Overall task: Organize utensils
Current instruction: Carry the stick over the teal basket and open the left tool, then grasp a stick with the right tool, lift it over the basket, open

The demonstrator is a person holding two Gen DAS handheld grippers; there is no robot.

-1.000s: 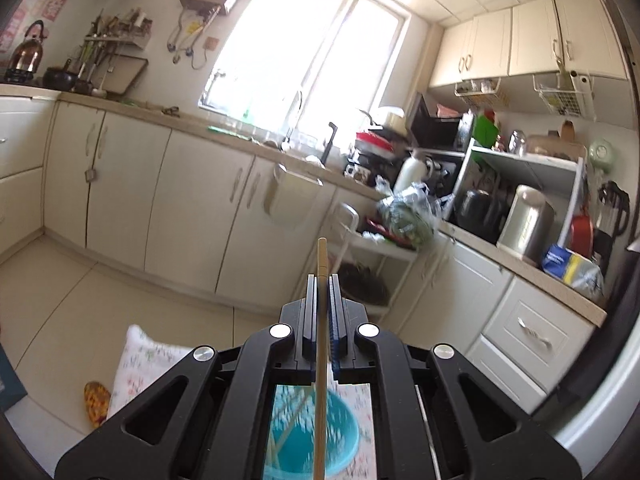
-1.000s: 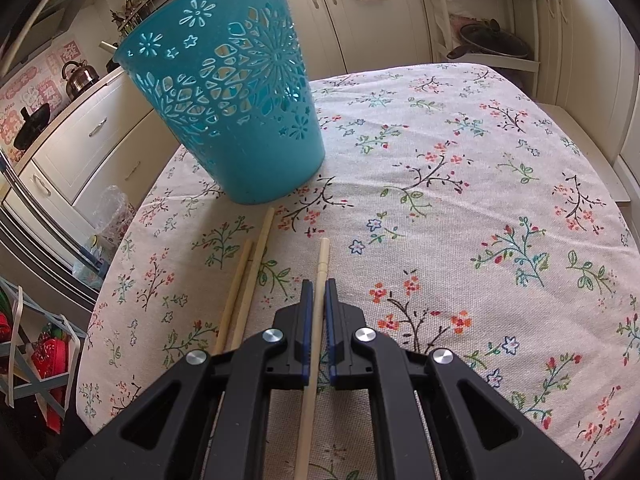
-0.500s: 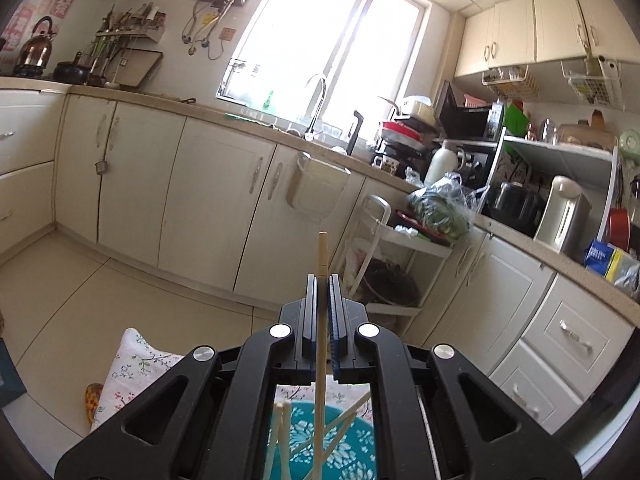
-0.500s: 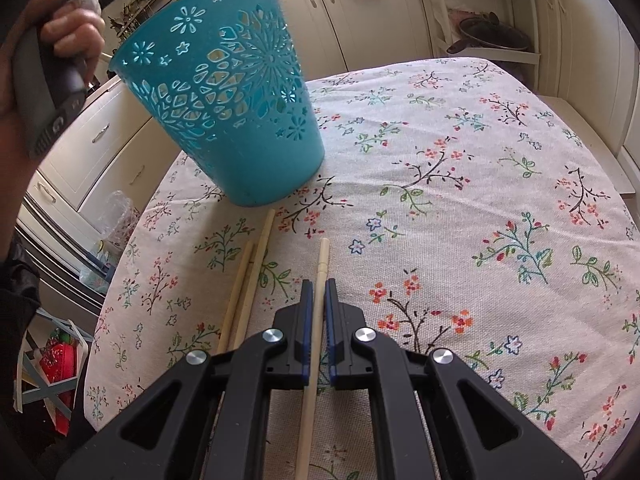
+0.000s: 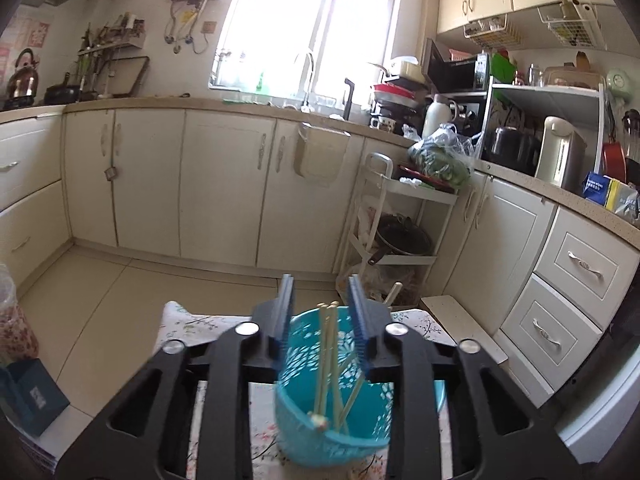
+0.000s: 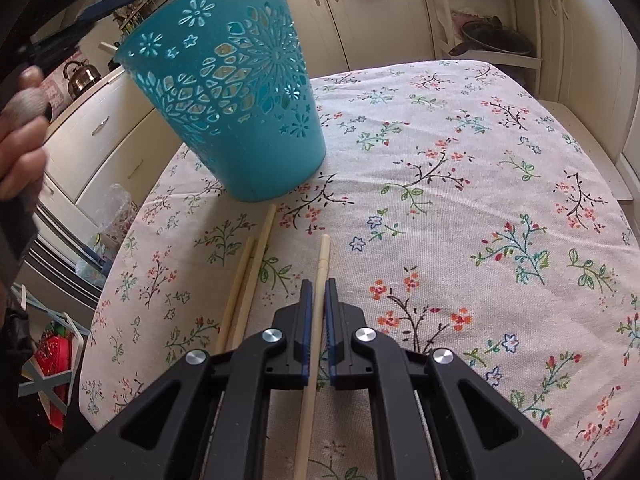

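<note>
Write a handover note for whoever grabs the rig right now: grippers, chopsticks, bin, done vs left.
Left gripper: jaws opening above the teal basket, nothing pinched; its chopstick has dropped in.
Right gripper: shut on one chopstick, low over the floral tablecloth.
Done: several chopsticks in basket.
Left: bin the right gripper's chopstick, then the two loose chopsticks lying on the cloth beside it, in front of the basket.

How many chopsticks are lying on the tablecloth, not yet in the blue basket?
3. One chopstick lies between the jaws of the right gripper; two chopsticks lie side by side just left of it, below the blue basket. The gripper bodies may hide more.
</note>
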